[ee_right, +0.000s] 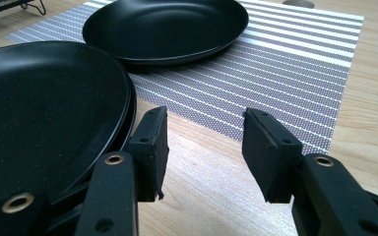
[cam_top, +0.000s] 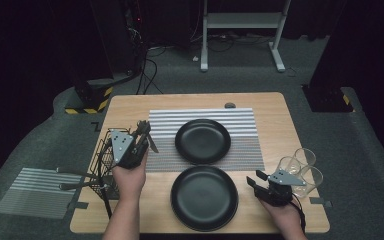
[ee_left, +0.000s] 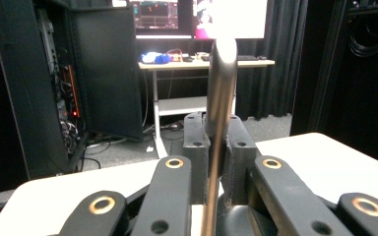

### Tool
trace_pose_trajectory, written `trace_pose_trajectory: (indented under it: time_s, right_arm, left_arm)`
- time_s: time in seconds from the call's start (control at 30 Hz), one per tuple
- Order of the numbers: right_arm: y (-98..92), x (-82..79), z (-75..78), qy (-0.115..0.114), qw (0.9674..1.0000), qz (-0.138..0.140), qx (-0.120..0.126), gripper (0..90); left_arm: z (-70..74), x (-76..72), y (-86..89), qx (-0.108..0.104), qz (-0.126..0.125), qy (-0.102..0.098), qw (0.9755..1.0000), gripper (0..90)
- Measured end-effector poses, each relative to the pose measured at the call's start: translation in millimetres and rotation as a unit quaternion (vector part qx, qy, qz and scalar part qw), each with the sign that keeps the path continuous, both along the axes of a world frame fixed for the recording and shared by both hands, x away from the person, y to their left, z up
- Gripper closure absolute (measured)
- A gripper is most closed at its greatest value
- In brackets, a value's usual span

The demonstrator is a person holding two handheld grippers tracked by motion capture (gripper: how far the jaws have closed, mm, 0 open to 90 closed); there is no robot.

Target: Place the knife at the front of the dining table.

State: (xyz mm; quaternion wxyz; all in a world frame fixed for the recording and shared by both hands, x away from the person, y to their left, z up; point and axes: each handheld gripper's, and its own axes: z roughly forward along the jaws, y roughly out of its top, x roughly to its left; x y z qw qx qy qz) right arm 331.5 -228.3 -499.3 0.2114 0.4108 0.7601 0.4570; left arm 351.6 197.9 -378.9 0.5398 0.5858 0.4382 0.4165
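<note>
My left gripper [cam_top: 141,133] hovers over the table's left side, by the striped placemat's [cam_top: 240,125] left edge. It is shut on a slim metal utensil [ee_left: 220,98], which sticks up between the pads in the left gripper view; its end [cam_top: 152,144] juts out beside the jaws. One black plate [cam_top: 202,141] lies on the placemat, a second black plate [cam_top: 204,197] on the bare wood in front of it. My right gripper [cam_top: 256,178] rests low just right of the near plate [ee_right: 39,108], open [ee_right: 204,147], with only wood between its pads.
Three clear glasses [cam_top: 300,167] stand close behind my right gripper at the table's right edge. A black wire rack [cam_top: 102,165] hangs at the left edge beside my left forearm. Another striped mat [cam_top: 35,192] lies on the floor to the left.
</note>
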Motion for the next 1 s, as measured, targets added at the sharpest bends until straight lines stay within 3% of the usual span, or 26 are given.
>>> trace_pose_trajectory:
  time_s: [0.43, 0.6, 0.8, 0.87, 1.0]
  right_arm:
    - [4.0, -0.2, -4.6, -0.004, 0.9995, 0.010, -0.029, 53.4]
    - [4.9, -0.4, -5.1, -0.003, 0.9995, 0.010, -0.030, 53.3]
    - [4.8, -0.7, -4.8, -0.006, 0.9995, 0.011, -0.031, 53.0]
    - [4.0, -0.4, -4.8, -0.008, 0.9992, 0.017, -0.036, 52.7]
    - [3.7, -1.0, -3.6, -0.009, 0.9995, 0.008, -0.028, 51.8]
  left_arm:
    - [-14.6, 4.4, -7.2, -0.002, -0.005, 0.022, 0.9997, 82.7]
    - [-17.3, 3.9, -7.0, 0.004, -0.003, 0.027, 0.9996, 82.6]
    - [-21.1, 1.9, -6.4, -0.003, 0.001, 0.036, 0.9994, 82.7]
    - [-21.8, 1.1, -5.8, 0.005, 0.002, 0.037, 0.9993, 82.6]
    - [-22.8, 0.1, -5.3, 0.003, 0.002, 0.040, 0.9992, 82.7]
